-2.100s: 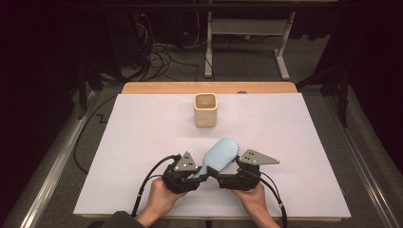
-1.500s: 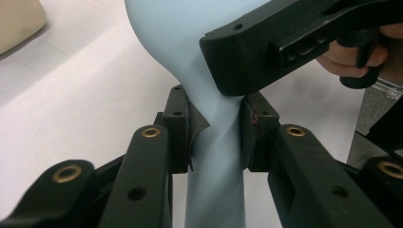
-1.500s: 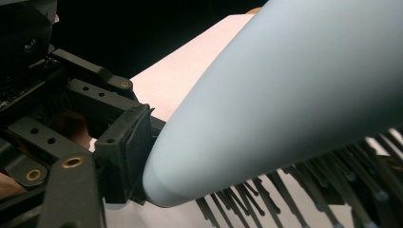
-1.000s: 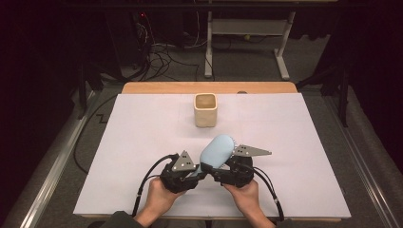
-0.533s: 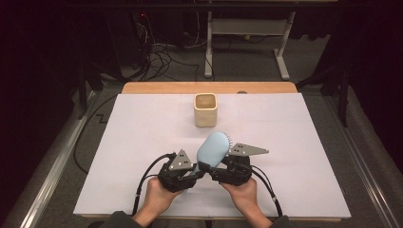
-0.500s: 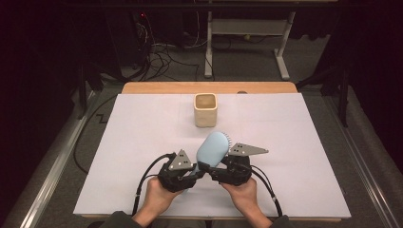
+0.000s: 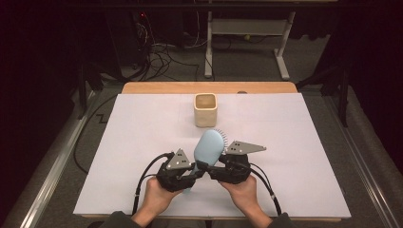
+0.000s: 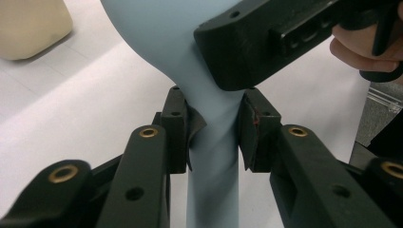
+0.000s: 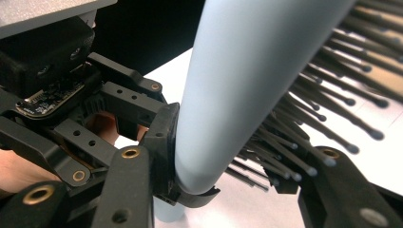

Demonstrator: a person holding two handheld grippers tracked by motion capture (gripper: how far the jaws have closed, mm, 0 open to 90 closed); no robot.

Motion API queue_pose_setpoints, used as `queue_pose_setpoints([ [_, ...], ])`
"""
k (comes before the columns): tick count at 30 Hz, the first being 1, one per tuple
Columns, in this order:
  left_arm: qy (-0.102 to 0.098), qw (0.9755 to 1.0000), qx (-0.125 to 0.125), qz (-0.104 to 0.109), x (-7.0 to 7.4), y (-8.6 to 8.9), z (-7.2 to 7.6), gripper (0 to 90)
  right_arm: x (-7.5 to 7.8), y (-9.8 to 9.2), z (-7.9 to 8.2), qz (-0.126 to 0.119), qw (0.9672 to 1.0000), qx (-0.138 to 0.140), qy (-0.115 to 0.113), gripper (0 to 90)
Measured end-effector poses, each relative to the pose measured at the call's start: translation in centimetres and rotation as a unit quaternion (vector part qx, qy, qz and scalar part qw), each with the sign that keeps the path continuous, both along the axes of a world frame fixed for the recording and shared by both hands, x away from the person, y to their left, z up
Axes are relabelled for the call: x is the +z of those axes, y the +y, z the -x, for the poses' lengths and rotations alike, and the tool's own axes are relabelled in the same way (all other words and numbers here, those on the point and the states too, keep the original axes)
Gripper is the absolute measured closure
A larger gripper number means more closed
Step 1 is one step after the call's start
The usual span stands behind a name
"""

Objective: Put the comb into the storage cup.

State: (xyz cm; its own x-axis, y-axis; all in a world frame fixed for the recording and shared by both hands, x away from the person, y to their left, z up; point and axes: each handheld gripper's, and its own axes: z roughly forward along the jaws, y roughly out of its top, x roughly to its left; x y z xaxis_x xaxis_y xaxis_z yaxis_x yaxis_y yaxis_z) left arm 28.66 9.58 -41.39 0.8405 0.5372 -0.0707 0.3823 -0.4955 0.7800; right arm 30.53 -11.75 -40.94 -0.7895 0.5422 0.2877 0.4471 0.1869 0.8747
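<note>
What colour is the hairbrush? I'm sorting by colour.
Pale blue hairbrush, clearest in the high view.

So it's a pale blue paddle hairbrush (image 7: pixel 208 148) with dark, ball-tipped bristles down one face. It's held up off the white tabletop (image 7: pixel 142 123), handle low and toward the near edge, oval head tipped up and away, bristles facing right. Handle's smooth and round.

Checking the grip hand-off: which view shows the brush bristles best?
Right gripper view: bristles close up, beside the right gripper's far jaw. High view shows a thin fringe along the brush edge; left gripper view has its smooth back.
</note>
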Motion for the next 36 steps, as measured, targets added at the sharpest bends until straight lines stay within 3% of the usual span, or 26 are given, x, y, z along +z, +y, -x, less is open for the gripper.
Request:
queue_pose_setpoints([
  [6,-0.003,1.0,-0.001,-0.001,0.0,0.1,0.1,56.5,0.5,-0.2,-0.2,0.004,1.0,-0.004,-0.007,54.9],
  [9,-0.011,0.9999,0.002,0.009,0.1,0.3,0.1,50.6,0.7,-0.6,-0.4,0.006,0.9999,-0.008,-0.008,55.1],
  [13,-0.007,0.9997,0.002,0.023,0.2,0.6,0.2,46.0,0.9,-1.0,-0.5,0.009,0.9999,-0.01,-0.007,55.2],
  [23,-0.013,0.998,0.021,0.058,0.2,2.2,0.0,38.4,2.1,-1.9,-0.8,0.021,0.9996,-0.012,-0.015,55.0],
  [30,-0.03,0.9976,0.034,0.051,0.2,3.4,0.1,35.1,2.4,-2.5,-1.0,0.03,0.9993,-0.015,-0.018,55.1],
  [33,-0.044,0.9962,0.063,0.04,0.0,3.8,0.3,35.1,2.6,-2.8,-1.2,0.035,0.9991,-0.019,-0.016,55.0],
  [36,-0.047,0.9961,0.064,0.039,0.0,4.2,0.3,35.0,2.7,-3.0,-1.3,0.039,0.9989,-0.021,-0.015,55.0],
])
